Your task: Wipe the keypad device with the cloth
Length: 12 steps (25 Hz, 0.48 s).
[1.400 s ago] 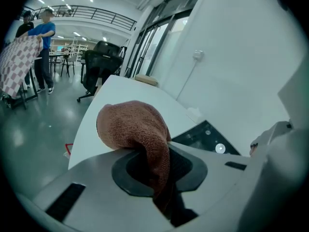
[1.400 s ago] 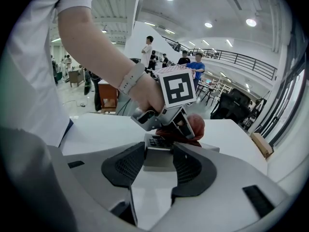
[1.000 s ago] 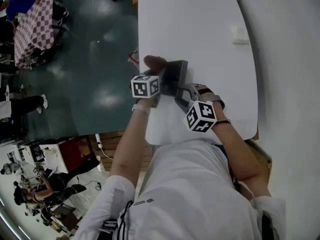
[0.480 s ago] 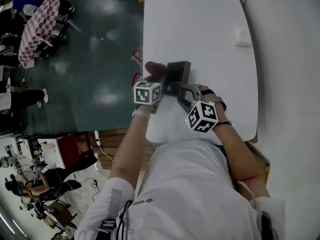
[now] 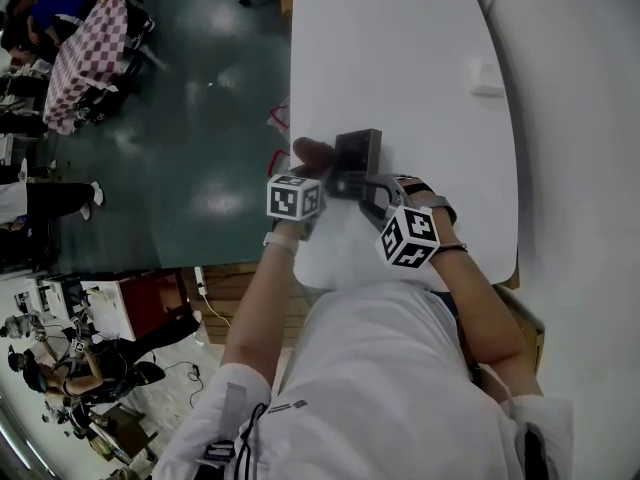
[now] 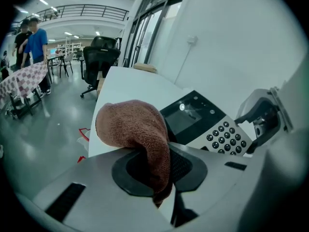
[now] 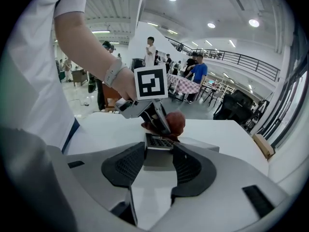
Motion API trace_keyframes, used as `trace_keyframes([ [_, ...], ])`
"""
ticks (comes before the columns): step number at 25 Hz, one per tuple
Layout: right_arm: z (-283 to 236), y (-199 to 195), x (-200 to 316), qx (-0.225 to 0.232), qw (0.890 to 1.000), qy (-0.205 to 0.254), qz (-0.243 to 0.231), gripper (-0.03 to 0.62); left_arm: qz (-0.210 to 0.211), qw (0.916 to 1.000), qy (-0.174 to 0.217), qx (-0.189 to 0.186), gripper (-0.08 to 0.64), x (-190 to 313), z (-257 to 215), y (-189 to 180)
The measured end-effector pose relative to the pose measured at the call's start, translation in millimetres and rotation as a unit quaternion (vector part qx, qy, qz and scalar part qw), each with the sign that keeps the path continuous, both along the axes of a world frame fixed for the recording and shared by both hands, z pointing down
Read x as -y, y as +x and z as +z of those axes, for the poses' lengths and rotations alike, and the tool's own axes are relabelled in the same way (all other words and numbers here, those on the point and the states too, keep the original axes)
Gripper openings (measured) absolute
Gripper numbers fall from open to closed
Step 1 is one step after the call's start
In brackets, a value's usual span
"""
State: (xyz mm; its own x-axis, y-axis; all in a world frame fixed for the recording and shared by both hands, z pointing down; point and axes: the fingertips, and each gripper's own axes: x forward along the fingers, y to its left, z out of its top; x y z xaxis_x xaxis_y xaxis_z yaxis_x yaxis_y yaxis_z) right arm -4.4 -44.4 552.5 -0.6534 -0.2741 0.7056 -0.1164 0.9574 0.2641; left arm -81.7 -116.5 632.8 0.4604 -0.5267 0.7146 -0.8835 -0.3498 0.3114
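2 grippers, head view: left gripper (image 5: 320, 176) and right gripper (image 5: 364, 184) meet at keypad device (image 5: 357, 152), by left edge of white table (image 5: 400, 58); cloth (image 5: 313, 151) sits at device's left side.
Left gripper view: jaws pinched narrow on brown cloth, which bulges ahead and hangs between them; device just right of it, dark screen farther, keys nearer.
Right gripper view: jaws clamped on device's near end, keys up; cloth against device's far end.
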Motion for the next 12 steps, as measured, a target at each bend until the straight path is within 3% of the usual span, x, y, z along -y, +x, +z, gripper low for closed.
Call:
trace_keyframes([
  [4,-1,-1,1,-0.004,1.0,0.0,-0.001,0.173,0.02,0.9998,-0.001,-0.008,0.055,5,-14,9],
  [12,-2,-3,-2,-0.001,1.0,0.002,0.001,0.173,0.052,0.9937,0.072,-0.068,0.055,29,-80,54],
])
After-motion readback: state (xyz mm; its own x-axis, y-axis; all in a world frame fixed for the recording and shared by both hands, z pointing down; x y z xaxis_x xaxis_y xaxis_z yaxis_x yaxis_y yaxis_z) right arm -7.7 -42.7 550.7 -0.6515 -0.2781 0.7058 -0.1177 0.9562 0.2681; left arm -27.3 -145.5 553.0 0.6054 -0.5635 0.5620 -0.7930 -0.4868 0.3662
